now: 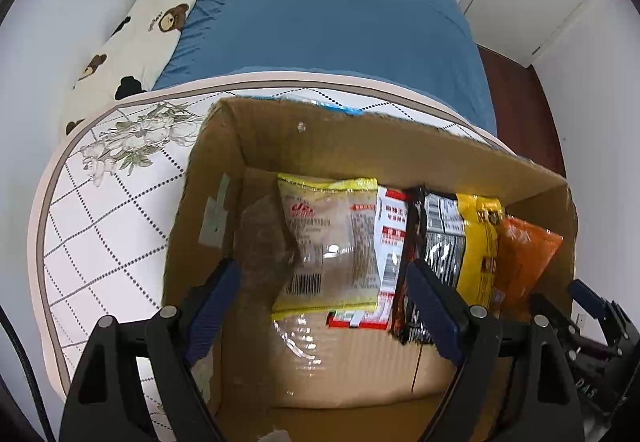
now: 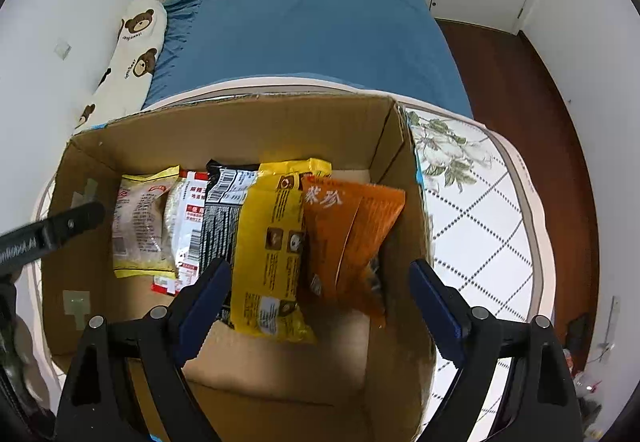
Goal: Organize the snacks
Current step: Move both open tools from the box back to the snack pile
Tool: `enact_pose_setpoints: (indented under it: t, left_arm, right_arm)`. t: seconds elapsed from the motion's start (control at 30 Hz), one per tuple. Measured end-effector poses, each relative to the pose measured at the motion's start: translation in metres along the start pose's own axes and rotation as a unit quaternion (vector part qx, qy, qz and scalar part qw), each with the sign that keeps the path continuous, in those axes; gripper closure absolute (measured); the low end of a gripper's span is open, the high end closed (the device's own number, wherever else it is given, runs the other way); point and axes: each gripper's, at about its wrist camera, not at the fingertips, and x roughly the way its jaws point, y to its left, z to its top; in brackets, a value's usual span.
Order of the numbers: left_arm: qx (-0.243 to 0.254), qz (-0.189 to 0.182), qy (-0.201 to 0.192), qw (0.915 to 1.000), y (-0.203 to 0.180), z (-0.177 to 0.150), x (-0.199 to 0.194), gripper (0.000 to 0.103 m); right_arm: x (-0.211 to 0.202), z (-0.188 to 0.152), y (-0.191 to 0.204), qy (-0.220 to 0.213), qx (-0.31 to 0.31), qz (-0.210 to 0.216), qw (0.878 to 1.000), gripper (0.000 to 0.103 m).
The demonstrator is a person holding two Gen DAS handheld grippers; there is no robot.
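Observation:
An open cardboard box (image 1: 340, 138) (image 2: 240, 122) holds several snack packets in a row: a clear yellow-edged bag (image 1: 328, 242) (image 2: 140, 226), a red-and-white pack (image 1: 390, 242) (image 2: 190, 218), a black pack (image 1: 440, 234) (image 2: 222, 218), a yellow pack (image 1: 480, 242) (image 2: 272, 250) and an orange pack (image 1: 524, 254) (image 2: 352, 234). My left gripper (image 1: 324, 306) is open and empty above the box's left half. My right gripper (image 2: 320, 306) is open and empty above the yellow and orange packs. It also shows at the right edge of the left wrist view (image 1: 592, 306).
The box stands on a round table with a white floral, diamond-patterned cloth (image 1: 100, 202) (image 2: 480, 202). Behind it lies a bed with a blue sheet (image 1: 332, 14) (image 2: 312, 26) and a bear-print bolster (image 1: 148, 22) (image 2: 128, 54). Dark wood floor (image 2: 520, 82) lies to the right.

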Motion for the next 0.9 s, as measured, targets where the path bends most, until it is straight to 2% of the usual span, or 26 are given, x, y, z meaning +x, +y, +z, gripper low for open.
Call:
enact_pose_setpoints:
  t: [0.27, 0.6, 0.77, 0.9]
  left_arm:
    - [0.015, -0.008, -0.049, 0.9986, -0.001, -0.032, -0.042, 0.018]
    - [0.033, -0.023, -0.103, 0.9939, -0.007, -0.077, -0.103, 0.018]
    - [0.024, -0.027, -0.1, 0.9944, 0.004, -0.11, -0.117, 0.018]
    - [0.012, -0.006, -0.088, 0.996, 0.026, -0.15, -0.111, 0.018]
  right_arm:
    - [-0.029, -0.027, 0.01, -0.022, 0.0, 0.013, 1.0, 0.011]
    - [-0.095, -0.071, 0.03, -0.07, -0.005, 0.047, 0.996, 0.011]
    - [-0.115, -0.107, 0.04, -0.076, -0.007, 0.073, 0.994, 0.011]
    - [-0.114, -0.142, 0.047, -0.062, -0.014, 0.096, 0.993, 0.011]
